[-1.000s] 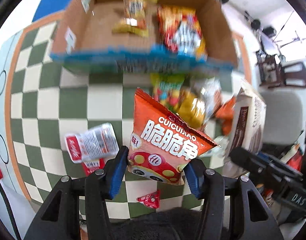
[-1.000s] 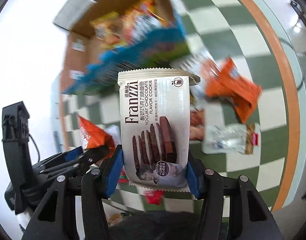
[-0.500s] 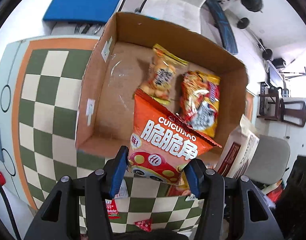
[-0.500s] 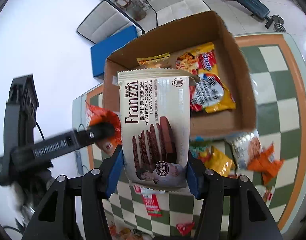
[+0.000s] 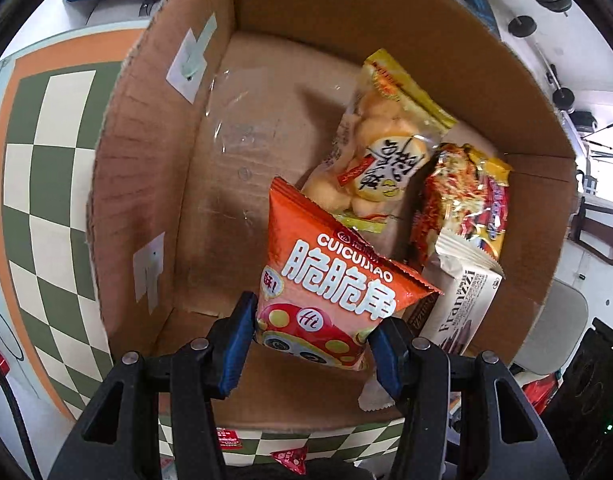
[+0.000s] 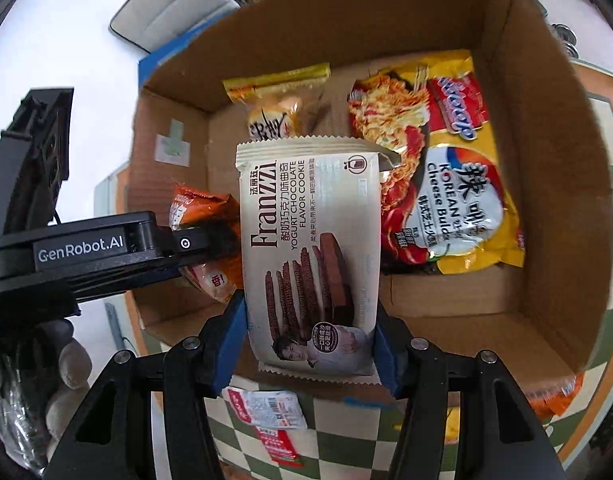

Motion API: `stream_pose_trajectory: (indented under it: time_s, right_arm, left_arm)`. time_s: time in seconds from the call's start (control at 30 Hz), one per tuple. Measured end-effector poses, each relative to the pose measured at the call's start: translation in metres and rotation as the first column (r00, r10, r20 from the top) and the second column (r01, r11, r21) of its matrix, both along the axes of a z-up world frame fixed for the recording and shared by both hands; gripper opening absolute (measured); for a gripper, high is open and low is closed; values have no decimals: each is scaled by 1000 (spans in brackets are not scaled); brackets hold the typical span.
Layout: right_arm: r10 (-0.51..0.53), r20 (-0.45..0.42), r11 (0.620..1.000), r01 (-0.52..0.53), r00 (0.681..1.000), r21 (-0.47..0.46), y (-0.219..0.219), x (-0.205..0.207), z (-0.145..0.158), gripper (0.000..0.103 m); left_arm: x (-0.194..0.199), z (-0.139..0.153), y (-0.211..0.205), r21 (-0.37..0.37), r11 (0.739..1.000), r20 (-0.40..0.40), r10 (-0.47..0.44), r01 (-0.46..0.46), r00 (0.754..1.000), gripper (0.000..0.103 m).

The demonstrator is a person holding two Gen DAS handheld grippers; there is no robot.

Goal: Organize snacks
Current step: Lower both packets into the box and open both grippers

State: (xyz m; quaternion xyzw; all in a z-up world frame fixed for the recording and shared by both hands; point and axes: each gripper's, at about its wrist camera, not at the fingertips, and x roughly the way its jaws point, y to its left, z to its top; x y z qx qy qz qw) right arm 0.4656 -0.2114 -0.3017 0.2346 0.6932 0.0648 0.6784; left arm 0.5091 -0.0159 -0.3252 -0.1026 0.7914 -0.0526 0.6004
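Since the earlier frames, both held packets have been carried from above the checkered worktop (image 5: pixel 46 168) to a place over the open cardboard box (image 5: pixel 154 128), which now fills most of both views.

Inside the box, a yellow and red noodle packet (image 6: pixel 446 184) is seen lying flat on the floor of the box, its long axis running from the far wall toward the near wall. Just beside it, a clear and yellow packet of round puffs (image 5: pixel 378 148) is laid with its long axis in much the same direction, slightly slanted.

A white Franzzi cookie packet (image 6: pixel 310 256) is gripped by its lower sides between the blue pads of the right tool (image 6: pixel 310 344), partly closed on it; the packet is held upright in that view, long axis along the fingers, top seam toward the far wall of the box.

An orange snack bag (image 5: pixel 330 280) is pinched at its bottom edge by the left tool (image 5: pixel 310 344), narrowly set; one corner is pointed up and away from the tool.

On the worktop near the box, a small white and red packet (image 6: pixel 270 412) is seen lying flat.
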Motion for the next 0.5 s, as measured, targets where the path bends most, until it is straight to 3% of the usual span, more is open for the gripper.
stream_pose_trajectory:
  time_s: [0.2, 0.23, 0.27, 0.3, 0.33, 0.37, 0.5]
  right_arm:
    - [33, -59, 999, -32, 998, 10, 8, 10, -25, 60]
    - [41, -64, 999, -40, 997, 9, 9, 12, -28, 65]
    - [54, -69, 999, -54, 996, 3, 11, 14, -30, 68]
    - [64, -77, 998, -64, 995, 0, 13, 16, -32, 85]
    - [70, -86, 998, -70, 994, -3, 15, 18, -33, 94]
    - [72, -90, 997, -72, 993, -1, 15, 18, -34, 94]
    - [85, -93, 996, -89, 992, -29, 18, 22, -31, 94]
  left_arm:
    - [0, -12, -3, 21, 999, -37, -31, 32, 999, 53]
    - [0, -12, -5, 39, 998, -31, -46, 47, 998, 55]
    - [1, -12, -5, 47, 997, -30, -54, 55, 998, 63]
    - [1, -12, -5, 43, 998, -34, -53, 55, 998, 72]
    - [2, -12, -5, 40, 997, -34, -57, 59, 998, 75]
    - [3, -10, -5, 48, 997, -31, -55, 57, 998, 81]
    - [5, -1, -3, 53, 997, -11, -54, 54, 998, 82]
